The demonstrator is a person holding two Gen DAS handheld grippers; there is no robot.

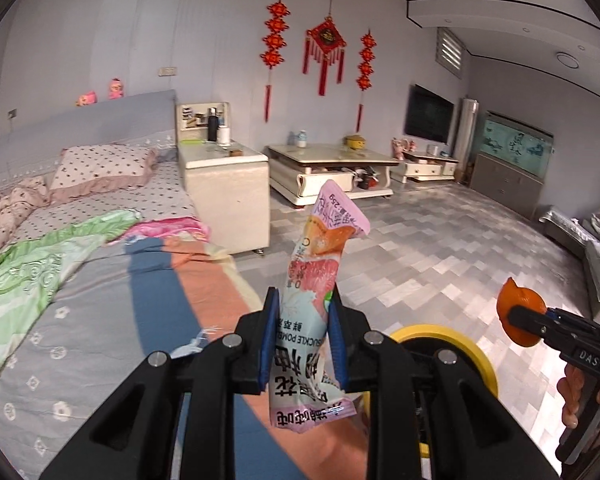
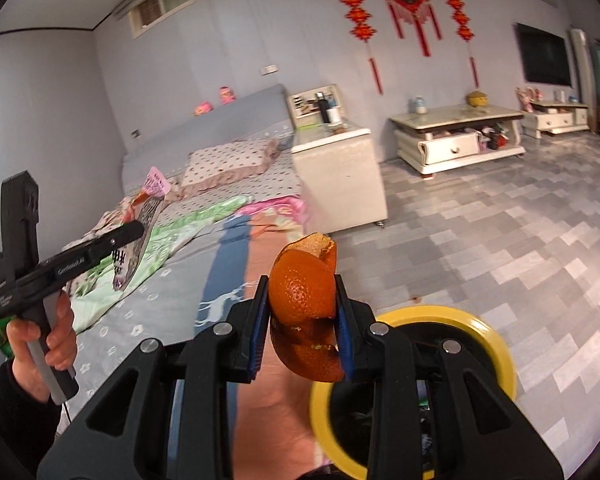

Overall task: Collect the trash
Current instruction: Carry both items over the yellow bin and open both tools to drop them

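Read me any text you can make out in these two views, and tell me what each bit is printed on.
"UCKLE POME", cut off by the fingers, upside down: on the snack wrapper in the left gripper.
"25g", upside down: near that wrapper's top edge.
"DAS": on the right gripper, seen from the left wrist view.
Chinese characters on the wrapper: not legible enough to quote.
White lettering on the left gripper's side, right wrist view: too blurred.

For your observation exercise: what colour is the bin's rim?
Yellow; the bin's rim shows best in the right wrist view.
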